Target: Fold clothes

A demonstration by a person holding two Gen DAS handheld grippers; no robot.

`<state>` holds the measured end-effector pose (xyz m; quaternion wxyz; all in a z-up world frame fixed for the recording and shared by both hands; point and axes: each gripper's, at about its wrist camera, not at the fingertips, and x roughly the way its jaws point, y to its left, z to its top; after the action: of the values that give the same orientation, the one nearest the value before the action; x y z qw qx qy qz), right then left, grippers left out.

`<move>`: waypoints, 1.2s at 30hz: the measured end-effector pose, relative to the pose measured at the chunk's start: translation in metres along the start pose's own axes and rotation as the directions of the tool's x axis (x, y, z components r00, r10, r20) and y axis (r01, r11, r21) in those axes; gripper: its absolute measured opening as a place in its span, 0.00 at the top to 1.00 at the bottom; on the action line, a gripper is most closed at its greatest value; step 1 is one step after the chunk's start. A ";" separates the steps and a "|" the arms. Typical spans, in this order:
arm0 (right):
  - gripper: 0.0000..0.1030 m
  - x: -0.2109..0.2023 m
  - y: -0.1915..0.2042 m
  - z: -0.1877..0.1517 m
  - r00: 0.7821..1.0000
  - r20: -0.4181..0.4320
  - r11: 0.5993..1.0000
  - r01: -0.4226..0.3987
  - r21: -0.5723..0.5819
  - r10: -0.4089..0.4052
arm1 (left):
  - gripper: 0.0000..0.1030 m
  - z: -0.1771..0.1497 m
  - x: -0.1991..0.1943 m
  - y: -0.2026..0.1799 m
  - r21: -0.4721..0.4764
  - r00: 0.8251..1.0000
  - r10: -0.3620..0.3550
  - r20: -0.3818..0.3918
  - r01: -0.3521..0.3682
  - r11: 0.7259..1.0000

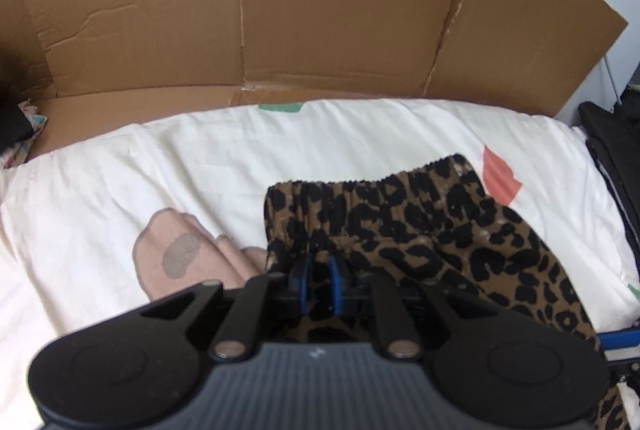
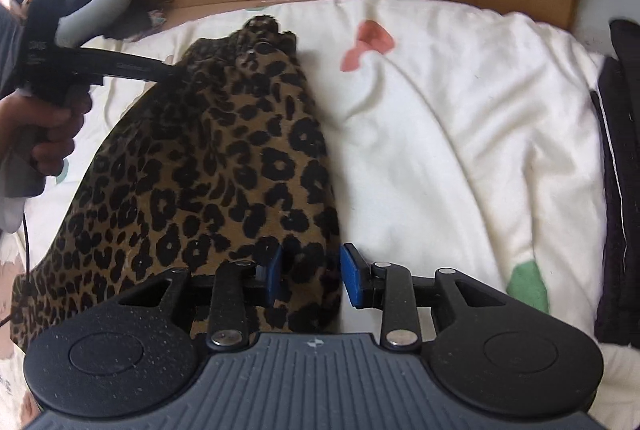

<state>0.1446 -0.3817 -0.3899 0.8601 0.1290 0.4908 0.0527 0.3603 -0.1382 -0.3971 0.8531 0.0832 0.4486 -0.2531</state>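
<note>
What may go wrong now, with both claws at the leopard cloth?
1. The right claw is open around the leopard cloth's edge; it may shut on too little and slip off.
2. The left claw pinches only a small bunch near the waistband, so pulling could bunch the fold.
3. The bedsheet is wrinkled and may get caught too.

No legible text can be made out; faint white lettering is seen on the black strap (image 2: 38,47) of the left gripper (image 2: 172,69), but it is too blurred to be read
</note>
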 end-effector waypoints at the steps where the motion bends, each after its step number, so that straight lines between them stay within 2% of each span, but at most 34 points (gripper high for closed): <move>1: 0.63 -0.002 -0.001 0.000 1.000 0.000 1.000 -0.001 0.006 0.001 | 0.88 0.000 -0.007 0.000 0.002 1.000 -0.004 0.010 0.004 1.000; 4: 0.63 -0.009 -0.001 0.001 1.000 0.021 1.000 0.002 0.001 -0.002 | 0.88 -0.001 -0.029 0.003 0.012 0.999 -0.012 0.040 0.011 1.000; 11: 0.65 -0.010 -0.002 0.008 0.998 0.039 0.998 -0.056 0.026 0.055 | 0.88 -0.021 -0.066 0.004 0.029 0.997 -0.043 0.064 0.041 0.999; 13: 0.70 -0.006 -0.001 0.008 0.997 0.031 0.997 -0.065 0.034 0.064 | 0.88 -0.027 -0.069 0.002 0.027 0.997 -0.056 0.060 0.055 0.998; 15: 0.84 -0.003 -0.003 0.007 0.998 0.020 0.997 -0.066 0.049 0.065 | 0.88 -0.034 -0.068 0.002 0.013 0.996 -0.075 0.042 0.074 0.997; 18: 1.00 -0.002 -0.008 0.006 0.998 0.021 0.995 -0.058 0.077 0.056 | 0.88 -0.043 -0.061 -0.001 0.011 0.996 -0.086 0.013 0.086 0.996; 22: 1.00 -0.001 -0.014 0.007 0.998 0.019 0.994 -0.053 0.095 0.051 | 0.87 -0.049 -0.045 -0.004 0.015 0.997 -0.075 -0.028 0.075 0.997; 27: 1.00 0.005 -0.020 0.008 1.000 -0.009 0.993 0.008 0.116 -0.007 | 0.87 -0.055 -0.024 -0.003 0.016 0.997 -0.032 -0.064 0.033 0.999; 29: 1.00 0.003 -0.029 0.008 1.000 -0.006 0.987 -0.005 0.162 0.006 | 0.88 -0.054 -0.027 -0.002 -0.001 0.998 -0.027 -0.060 0.027 1.000; 32: 1.00 -0.011 -0.033 0.009 0.999 0.043 0.983 -0.035 0.182 0.027 | 0.87 -0.056 -0.041 -0.001 -0.026 0.999 -0.018 -0.037 0.017 1.000; 36: 0.99 -0.026 -0.027 0.011 0.995 0.087 0.986 -0.066 0.156 0.053 | 0.87 -0.061 -0.066 0.004 -0.068 1.000 -0.023 -0.015 0.022 0.997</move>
<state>0.1396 -0.4155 -0.3704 0.8646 0.2136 0.4536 0.0340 0.2870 -0.0888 -0.3797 0.8489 0.0511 0.4648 -0.2464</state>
